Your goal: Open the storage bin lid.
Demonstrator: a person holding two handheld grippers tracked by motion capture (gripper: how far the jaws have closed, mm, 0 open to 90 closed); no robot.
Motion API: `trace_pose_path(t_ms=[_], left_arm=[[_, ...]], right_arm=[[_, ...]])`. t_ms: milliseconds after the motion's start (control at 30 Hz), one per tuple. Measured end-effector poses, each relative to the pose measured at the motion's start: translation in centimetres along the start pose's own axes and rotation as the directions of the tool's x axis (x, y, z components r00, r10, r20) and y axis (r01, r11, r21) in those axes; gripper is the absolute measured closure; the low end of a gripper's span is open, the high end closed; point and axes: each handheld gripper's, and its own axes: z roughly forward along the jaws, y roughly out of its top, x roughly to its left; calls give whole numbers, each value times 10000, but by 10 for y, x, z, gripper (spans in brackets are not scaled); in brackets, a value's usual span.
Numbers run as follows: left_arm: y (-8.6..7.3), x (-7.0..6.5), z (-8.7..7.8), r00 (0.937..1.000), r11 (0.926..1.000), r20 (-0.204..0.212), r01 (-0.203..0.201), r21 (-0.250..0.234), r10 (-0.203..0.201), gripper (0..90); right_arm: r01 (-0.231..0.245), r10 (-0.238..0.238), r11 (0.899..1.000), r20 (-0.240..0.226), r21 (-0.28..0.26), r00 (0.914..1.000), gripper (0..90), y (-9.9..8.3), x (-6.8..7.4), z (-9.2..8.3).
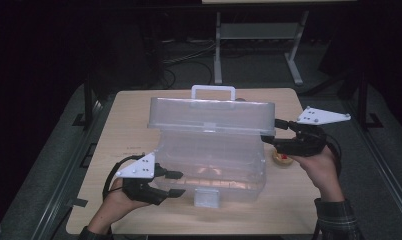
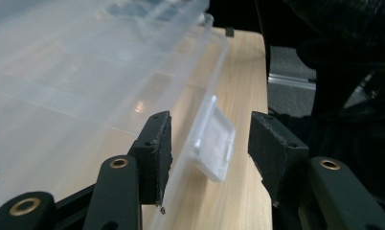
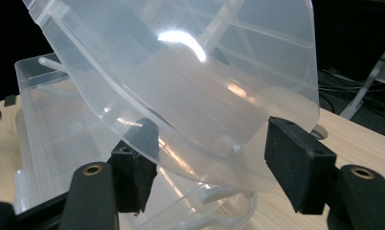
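A clear plastic storage box [image 1: 209, 165] stands mid-table with its lid [image 1: 211, 117] raised partway; a white handle [image 1: 213, 92] tops the lid. My right gripper [image 1: 272, 132] has the lid's right end [image 3: 195, 96] between its pads: one pad shows through the plastic, the other lies against the lid's outer corner, and they hold it up. My left gripper [image 1: 178, 183] is at the box's front left corner, open. In the left gripper view its jaws straddle the front rim [image 2: 200, 91], and the front latch [image 2: 213, 143] hangs farther along between them, untouched.
A small round tan thing with a red top [image 1: 282, 158] lies on the wooden table [image 1: 289, 210] just right of the box, under my right hand. Dark floor, cables and a white stand's legs [image 1: 294, 60] lie beyond the far edge.
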Motion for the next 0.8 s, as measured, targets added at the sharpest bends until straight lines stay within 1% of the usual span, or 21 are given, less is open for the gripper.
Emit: trace_pose_path(t_ms=[67, 100, 167, 267, 367, 433, 533, 667, 700, 800], left_arm=[[-1, 0, 6, 10000, 9999, 11, 22, 146, -22, 499], [-2, 1, 9, 10000, 9995, -2, -9, 317, 9, 504], [-3, 2, 16, 10000, 9987, -30, 15, 507, -14, 510], [-4, 3, 23, 9999, 9973, -96, -67, 727, 74, 516], [-5, 4, 29, 9998, 9962, -159, -62, 874, 77, 520], [-5, 4, 33, 9997, 9943, -170, -180, 1052, 199, 536], [-5, 5, 39, 9993, 9916, -276, -229, 1271, 266, 545], [-6, 6, 43, 9995, 9912, -247, -143, 1320, 177, 563], [-6, 6, 43, 9996, 9898, -202, -180, 1412, 210, 568], [-5, 5, 45, 9998, 9891, -68, -196, 1462, 208, 581]], right_arm=[[-10, 10, 10000, -12, -10, 10000, 362, 0, 0, 0], [-9, 9, 10000, -18, -13, 10000, 362, 0, 0, 0], [-3, 3, 10000, -30, -2, 10000, 361, 0, 0, 0], [-21, 21, 10000, -35, 1, 10000, 359, 0, 0, 0], [-68, 68, 10000, -60, 13, 10000, 358, -1, 0, 0], [-39, 39, 10000, -76, 0, 10000, 357, -1, 0, 0], [-42, 42, 10000, -74, 15, 10000, 357, -1, 0, 0], [-45, 45, 10000, -88, 10, 10000, 357, -1, 0, 0], [-49, 49, 10000, -89, 9, 9999, 357, -1, 0, 0], [-46, 47, 10000, -93, 8, 9999, 356, -1, 0, 0]])
